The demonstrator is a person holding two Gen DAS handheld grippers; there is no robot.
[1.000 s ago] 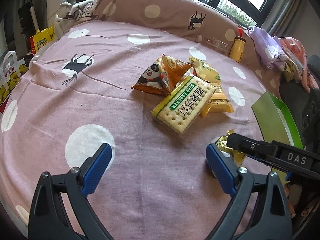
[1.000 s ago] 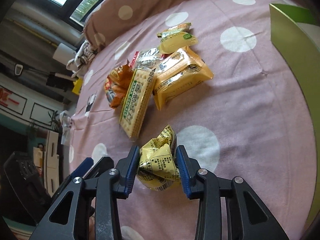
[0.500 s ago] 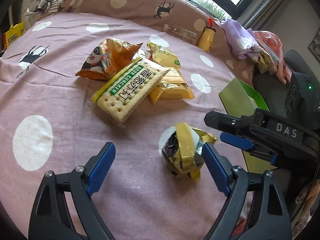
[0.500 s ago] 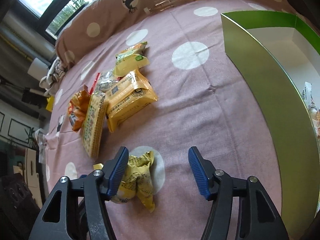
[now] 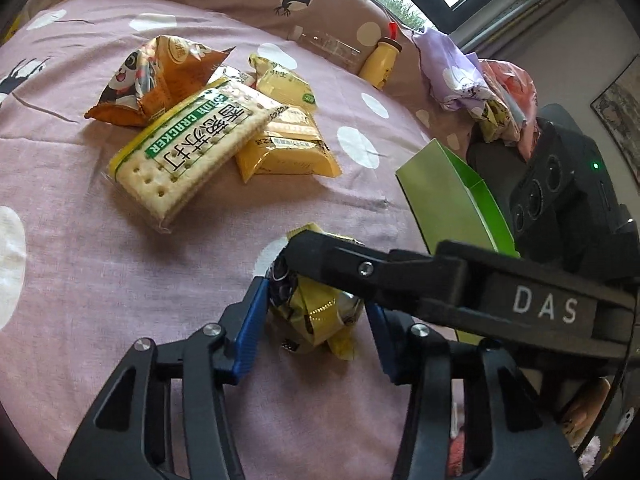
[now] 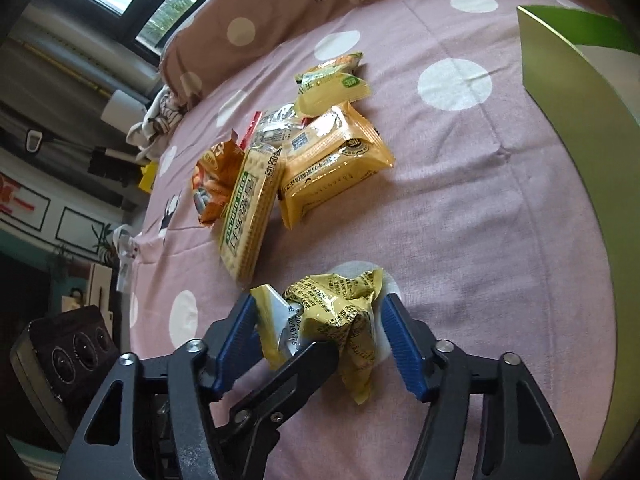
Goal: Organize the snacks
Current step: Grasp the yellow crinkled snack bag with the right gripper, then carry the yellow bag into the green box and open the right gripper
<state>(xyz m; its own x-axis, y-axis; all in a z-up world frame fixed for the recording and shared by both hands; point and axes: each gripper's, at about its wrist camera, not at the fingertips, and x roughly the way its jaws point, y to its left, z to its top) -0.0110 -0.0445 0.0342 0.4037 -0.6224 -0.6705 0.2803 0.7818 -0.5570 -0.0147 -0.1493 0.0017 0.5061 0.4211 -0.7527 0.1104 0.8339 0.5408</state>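
Left wrist view: the left tool has just been closing on the crumpled yellow foil snack packet; both blue pads bracket it, the left pad touching the wrapper, and the grip appears made. Right wrist view: the right tool has also been closing around the same packet. Its left pad touches the wrapper; a gap seems to remain at the right pad, so full contact cannot be confirmed. The packet rests on the pink polka-dot bedspread. Beyond it lie the clear-wrapped soda cracker pack, an orange panda-print bag and yellow pouches. A green cardboard box stands to the right.
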